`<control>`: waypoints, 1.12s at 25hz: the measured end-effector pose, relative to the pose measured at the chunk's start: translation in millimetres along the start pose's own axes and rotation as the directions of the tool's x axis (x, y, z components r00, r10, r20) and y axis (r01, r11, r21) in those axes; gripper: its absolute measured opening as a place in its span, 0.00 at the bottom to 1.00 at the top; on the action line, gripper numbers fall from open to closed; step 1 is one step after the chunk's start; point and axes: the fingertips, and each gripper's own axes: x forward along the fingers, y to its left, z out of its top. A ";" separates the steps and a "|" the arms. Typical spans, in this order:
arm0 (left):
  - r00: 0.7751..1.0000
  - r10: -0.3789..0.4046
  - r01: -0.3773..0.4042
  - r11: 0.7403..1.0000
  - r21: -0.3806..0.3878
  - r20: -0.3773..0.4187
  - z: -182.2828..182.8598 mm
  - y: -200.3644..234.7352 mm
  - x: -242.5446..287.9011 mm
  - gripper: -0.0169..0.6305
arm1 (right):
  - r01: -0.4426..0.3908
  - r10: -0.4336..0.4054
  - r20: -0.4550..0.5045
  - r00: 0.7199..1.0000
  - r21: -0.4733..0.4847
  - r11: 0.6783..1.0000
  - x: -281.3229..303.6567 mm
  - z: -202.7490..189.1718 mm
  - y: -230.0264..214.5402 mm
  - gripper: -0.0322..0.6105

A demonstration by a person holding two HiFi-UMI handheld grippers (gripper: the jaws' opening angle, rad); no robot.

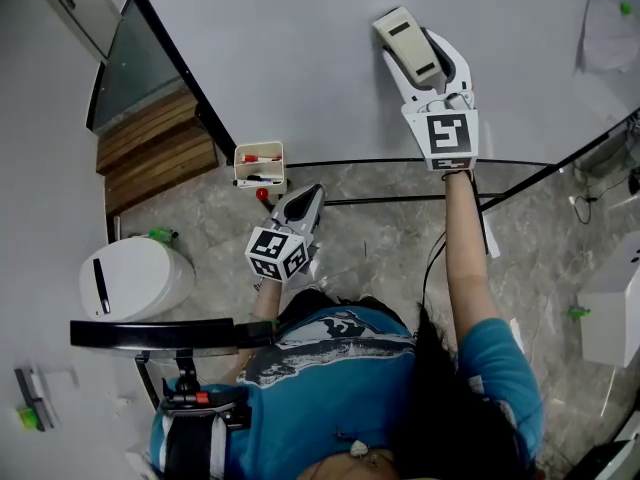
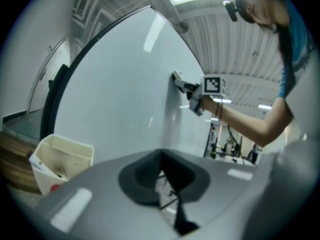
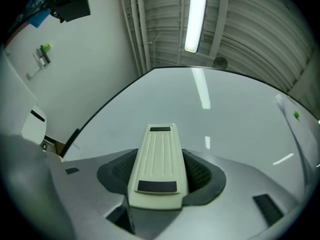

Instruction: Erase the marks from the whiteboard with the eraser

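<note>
The whiteboard (image 1: 300,58) fills the upper head view, and I see no marks on it. My right gripper (image 1: 422,66) is raised against it, shut on a cream eraser (image 1: 408,46) that lies flat to the board. In the right gripper view the eraser (image 3: 157,159) sits between the dark pads (image 3: 202,176), pointing at the bare board (image 3: 225,129). My left gripper (image 1: 310,198) hangs lower, by the board's bottom edge, its jaws together with nothing in them. The left gripper view shows the whiteboard (image 2: 120,84) and the right gripper (image 2: 195,91) pressing the eraser (image 2: 177,77) onto it.
A cream marker holder (image 1: 259,164) with red and blue pens hangs at the board's lower edge, just left of my left gripper. Black stand bars (image 1: 400,200) run over the marble floor. A white bin (image 1: 135,278) and wooden steps (image 1: 155,148) are at the left.
</note>
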 end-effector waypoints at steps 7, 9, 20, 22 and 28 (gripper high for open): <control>1.000 -0.001 0.001 1.000 -0.006 0.003 1.5 -3.6 3.0 0.03 | 0.170 -0.168 -0.029 0.985 0.074 0.983 -27.2 -13.3 -93.1 0.46; 1.000 0.005 -0.005 1.000 -0.007 0.004 1.4 -2.0 2.2 0.03 | 0.203 -0.200 -0.045 0.979 0.072 0.977 -34.5 -19.6 -110.4 0.46; 1.000 0.024 -0.024 1.000 -0.006 -0.004 -3.9 4.0 -1.9 0.03 | 0.279 -0.278 -0.028 0.960 0.173 0.945 -36.1 -27.3 -121.4 0.46; 1.000 0.027 -0.027 1.000 -0.006 -0.005 -3.7 5.1 -2.8 0.03 | 0.270 -0.272 -0.012 0.962 0.158 0.950 -29.9 -25.0 -109.8 0.46; 0.999 0.042 -0.042 0.999 -0.008 -0.006 -6.8 12.0 -6.9 0.03 | 0.243 -0.247 0.031 0.968 0.108 0.964 -5.4 -16.4 -59.7 0.46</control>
